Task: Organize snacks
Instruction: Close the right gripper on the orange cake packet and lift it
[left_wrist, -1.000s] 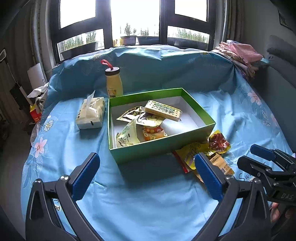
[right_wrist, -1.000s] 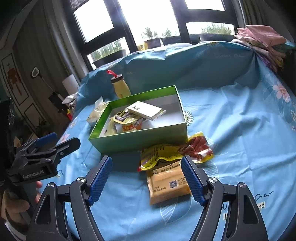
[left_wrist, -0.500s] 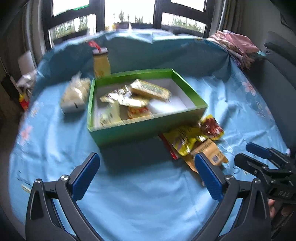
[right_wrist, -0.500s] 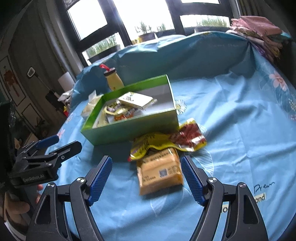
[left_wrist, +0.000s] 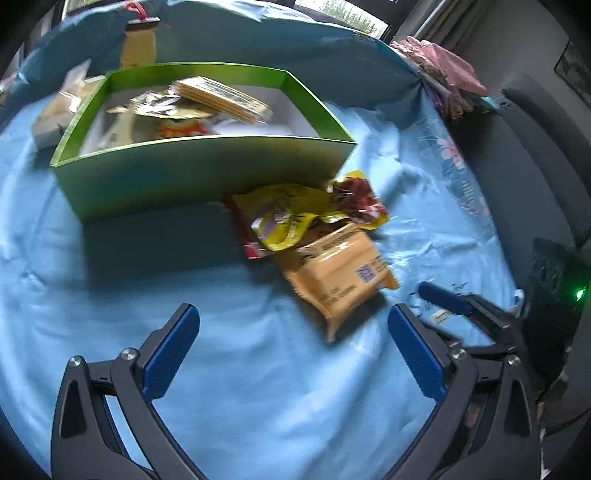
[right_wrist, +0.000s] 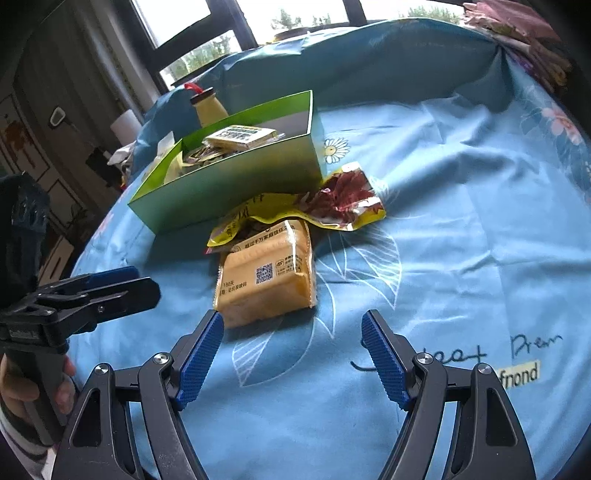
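Right wrist view: the right gripper (right_wrist: 291, 354) is hovering with its blue fingers (right_wrist: 201, 356) spread wide and grasping nothing, just short of an orange snack packet (right_wrist: 267, 275) lying on the blue floral cloth (right_wrist: 461, 258). A yellow-and-red snack bag (right_wrist: 325, 206) is resting against a green box (right_wrist: 236, 184) already holding snacks. In the left wrist view, the left gripper (left_wrist: 291, 350) is also standing released and empty, near the same orange packet.
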